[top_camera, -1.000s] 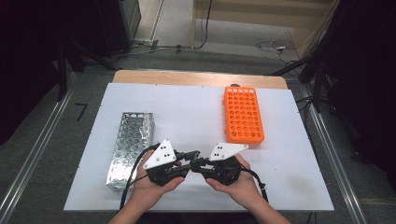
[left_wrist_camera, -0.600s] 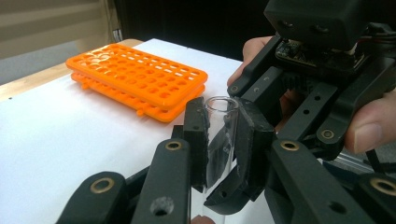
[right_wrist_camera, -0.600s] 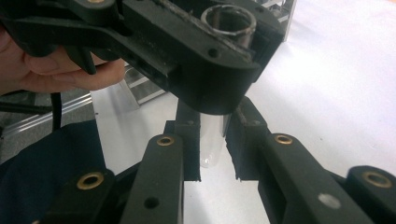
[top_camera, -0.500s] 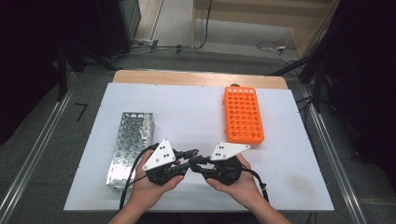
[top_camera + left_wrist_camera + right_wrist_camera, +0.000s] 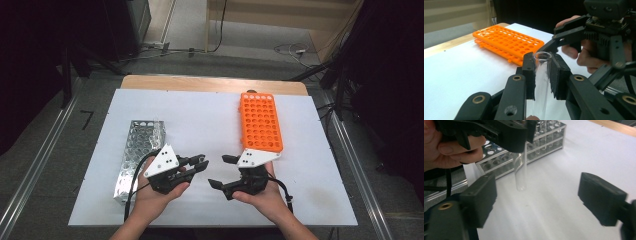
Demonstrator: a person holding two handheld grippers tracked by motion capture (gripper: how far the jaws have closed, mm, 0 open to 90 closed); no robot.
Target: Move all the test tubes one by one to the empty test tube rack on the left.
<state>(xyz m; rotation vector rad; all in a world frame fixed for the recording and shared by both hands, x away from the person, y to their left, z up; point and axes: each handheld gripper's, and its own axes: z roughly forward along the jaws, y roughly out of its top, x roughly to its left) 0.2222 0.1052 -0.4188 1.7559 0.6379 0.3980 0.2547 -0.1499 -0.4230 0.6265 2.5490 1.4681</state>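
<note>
Near the front edge of the white table (image 5: pixel 210 120), between the metal rack (image 5: pixel 137 150) and the orange rack (image 5: pixel 261 121), the two hand-held grippers face each other. Left of the orange rack, the left gripper (image 5: pixel 541 72) is clamped on a clear glass test tube (image 5: pixel 541 82), its pads pressing the tube just below the open rim; from the right gripper view the tube (image 5: pixel 521 173) hangs rounded end down above the table, with the metal rack behind it. The right gripper (image 5: pixel 222 171), nearer the orange rack's front end, has just been opening: a second ago its jaws were together next to the left gripper's tips, and now they stand wide apart with nothing between them. By my reading this is a hand-over just finished, so the tube now rests with the left gripper alone, and the right one is free. A likely next move is carrying the tube toward one of the racks, though which one I cannot tell.
</note>
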